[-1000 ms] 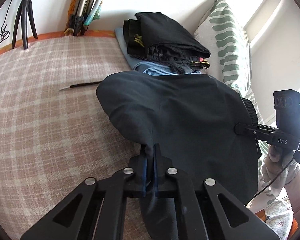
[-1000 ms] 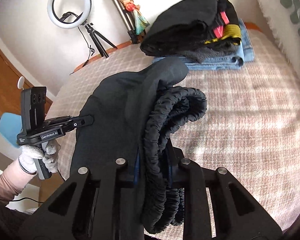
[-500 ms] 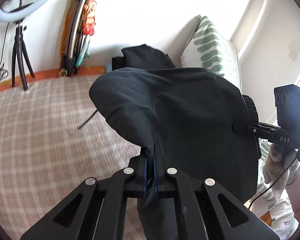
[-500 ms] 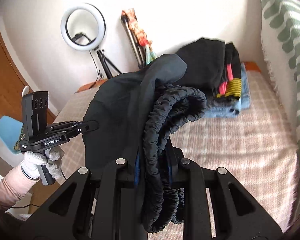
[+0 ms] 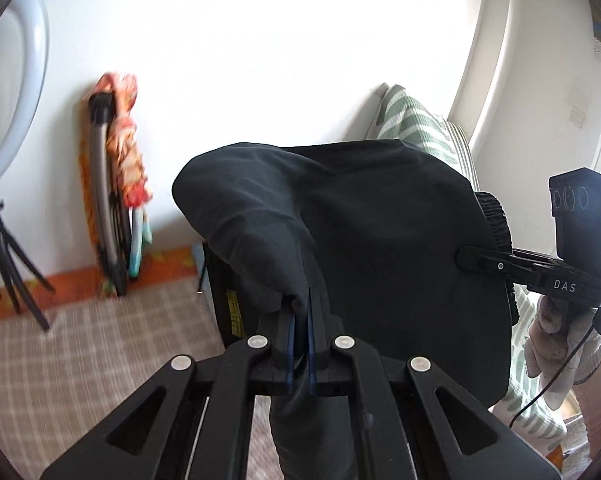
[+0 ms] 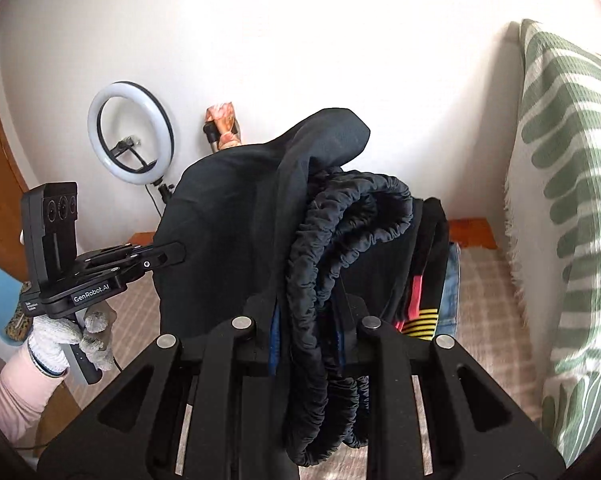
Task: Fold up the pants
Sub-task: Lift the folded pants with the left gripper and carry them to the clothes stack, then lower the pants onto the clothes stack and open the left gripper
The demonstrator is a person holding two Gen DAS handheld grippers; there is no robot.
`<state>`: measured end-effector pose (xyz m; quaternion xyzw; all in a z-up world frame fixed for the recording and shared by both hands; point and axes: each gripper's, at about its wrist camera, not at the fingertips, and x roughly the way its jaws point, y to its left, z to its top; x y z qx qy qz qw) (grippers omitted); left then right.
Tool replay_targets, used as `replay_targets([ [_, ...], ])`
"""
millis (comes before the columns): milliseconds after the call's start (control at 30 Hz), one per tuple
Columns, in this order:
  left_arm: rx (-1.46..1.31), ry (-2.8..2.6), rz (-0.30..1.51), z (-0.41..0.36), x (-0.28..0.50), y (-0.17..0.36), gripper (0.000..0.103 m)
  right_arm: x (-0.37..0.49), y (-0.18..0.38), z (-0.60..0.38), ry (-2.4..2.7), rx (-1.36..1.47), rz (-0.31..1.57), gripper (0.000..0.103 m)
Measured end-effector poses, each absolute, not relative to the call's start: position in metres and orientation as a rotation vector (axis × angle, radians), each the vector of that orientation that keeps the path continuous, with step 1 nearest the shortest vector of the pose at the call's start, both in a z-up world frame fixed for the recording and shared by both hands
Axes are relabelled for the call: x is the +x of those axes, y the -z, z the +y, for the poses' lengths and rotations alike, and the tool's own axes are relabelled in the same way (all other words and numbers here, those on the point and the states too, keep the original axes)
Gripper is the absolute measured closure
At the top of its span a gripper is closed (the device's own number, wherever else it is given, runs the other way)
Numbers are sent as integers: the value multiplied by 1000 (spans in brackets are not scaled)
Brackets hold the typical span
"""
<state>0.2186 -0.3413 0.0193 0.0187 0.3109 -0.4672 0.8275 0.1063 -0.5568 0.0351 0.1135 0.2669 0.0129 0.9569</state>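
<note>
Dark pants [image 5: 364,240] hang folded in the air between both grippers, above the checked bed [image 5: 80,352]. My left gripper [image 5: 300,312] is shut on a fold of the pants' plain cloth. My right gripper [image 6: 306,312] is shut on the bunched elastic waistband [image 6: 340,220] of the pants [image 6: 228,240]. Each gripper shows in the other's view: the right one [image 5: 480,260] at the pants' right edge, the left one [image 6: 168,254] at their left edge.
A stack of folded clothes [image 6: 424,280] lies on the bed behind the pants, mostly hidden. A green-striped pillow [image 6: 572,220] leans at the right. A ring light on a tripod [image 6: 130,140] and a folded umbrella [image 5: 120,184] stand by the wall.
Both grippers have lifted the pants higher off the bed. The views now tilt up toward the wall, and the clothes stack is mostly covered by the pants.
</note>
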Motion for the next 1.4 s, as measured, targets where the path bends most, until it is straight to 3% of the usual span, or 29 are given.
replay_targets([
  [233, 30, 974, 649, -388, 280, -32, 101, 167, -38, -595, -3, 223, 539, 82],
  [533, 62, 926, 733, -437, 338, 19, 101, 234, 19, -647, 43, 249, 640, 82],
  [700, 131, 914, 790, -454, 348, 46, 101, 244, 53, -670, 70, 298, 673, 82],
  [1033, 166, 855, 845, -469, 365, 61, 101, 246, 64, -684, 72, 333, 683, 81],
  [1133, 173, 813, 877, -471, 373, 65, 96, 247, 64, -683, 78, 334, 682, 81],
  [1300, 218, 718, 905, -472, 380, 69, 72, 247, 66, -683, 104, 328, 689, 76],
  [1400, 276, 642, 896, -473, 382, 69, 59, 245, 65, -681, 124, 317, 694, 62],
])
